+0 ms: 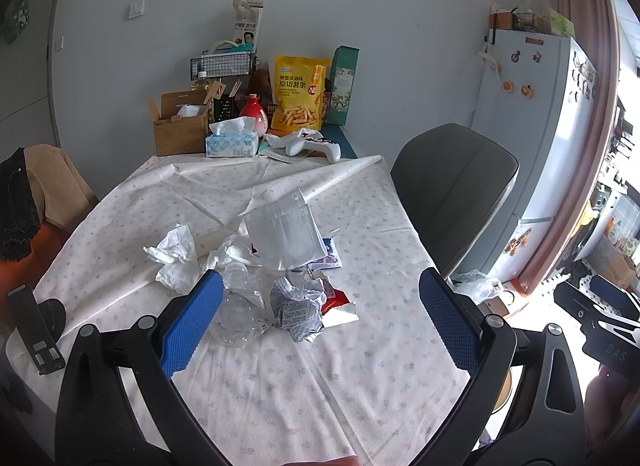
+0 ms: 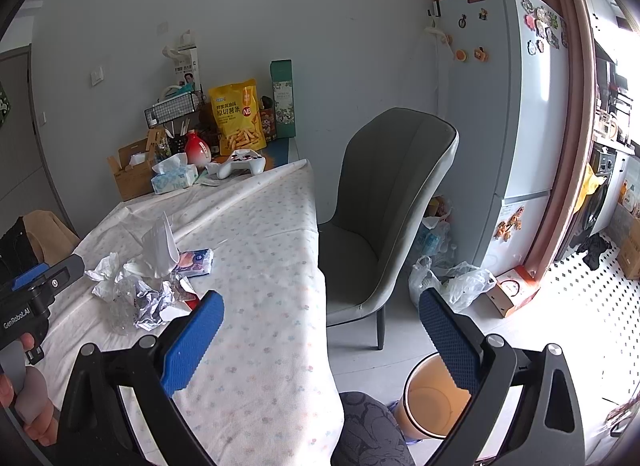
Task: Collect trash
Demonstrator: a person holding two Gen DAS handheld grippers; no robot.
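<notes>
Blue rubber pads line both tools, and each pair of fingers is held wide apart with nothing between them. The left gripper (image 1: 320,314) is aimed at a loose heap of trash in the middle of the table (image 1: 280,386), nearer the left edge than the right one. In that heap a crushed clear bottle (image 1: 240,314) is seen just past the left pad, with a ball of printed paper (image 1: 298,306) touching it, a red and white wrapper (image 1: 338,306) beside that, crumpled tissues (image 1: 176,258) toward the left edge, and a white mesh pouch (image 1: 284,234) standing tilted over a small blue packet (image 1: 328,258) behind. The right gripper (image 2: 320,334) is held off the table's right edge, over the floor, where an orange bin (image 2: 432,402) is partly hidden by its right finger; a grey chair (image 2: 384,217) is set against that same edge. No piece has been collected yet, judging by how the heap lies. Several slips are likely from here: the bottle is springy and slick, so it may be squeezed out of the pads; the tissues may be pinched together with the thin tablecloth (image 1: 280,185), which is already creased and could be dragged along, carrying the heap with it; light scraps may be knocked toward the table edge; and a piece may be dropped short of the bin, since the bin sits low, beside the person's knee.
</notes>
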